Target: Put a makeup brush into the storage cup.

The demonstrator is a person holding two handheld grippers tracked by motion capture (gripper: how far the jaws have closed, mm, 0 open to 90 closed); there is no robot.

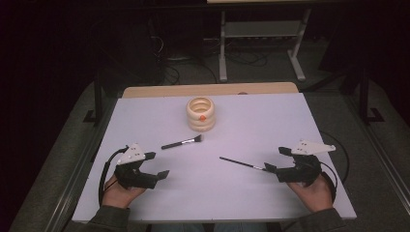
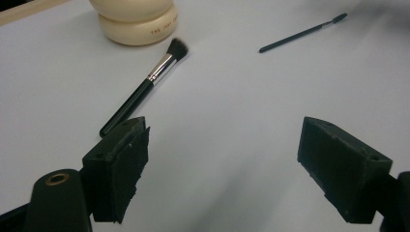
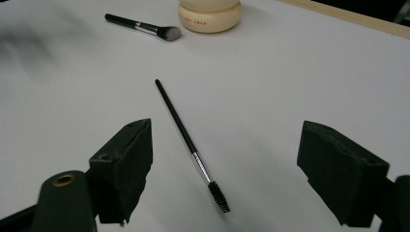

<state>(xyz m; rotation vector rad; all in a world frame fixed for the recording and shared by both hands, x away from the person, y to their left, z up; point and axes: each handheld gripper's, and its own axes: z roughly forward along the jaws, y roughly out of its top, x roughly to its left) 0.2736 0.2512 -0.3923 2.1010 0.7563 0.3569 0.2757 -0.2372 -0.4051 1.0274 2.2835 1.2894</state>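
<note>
The makeup brush (image 1: 182, 142) lies flat on the white table (image 1: 241, 193), just in front of a cream ringed holder (image 1: 201, 114) that stands toward the far middle of the table; its dark bristle head points at the holder and its black handle trails toward the left gripper (image 1: 160, 164). In the left gripper view the brush (image 2: 145, 87) runs from the holder (image 2: 135, 21) down to just beside one jaw, not touching it. The left gripper's jaws stand wide apart, holding nothing. A thin spoolie wand (image 1: 241, 163) lies near the right gripper (image 1: 276, 159), and in the right gripper view the wand (image 3: 191, 145) rests on the table between that gripper's jaws (also spread wide, gripping nothing), its bristled tip nearest the camera.
</note>
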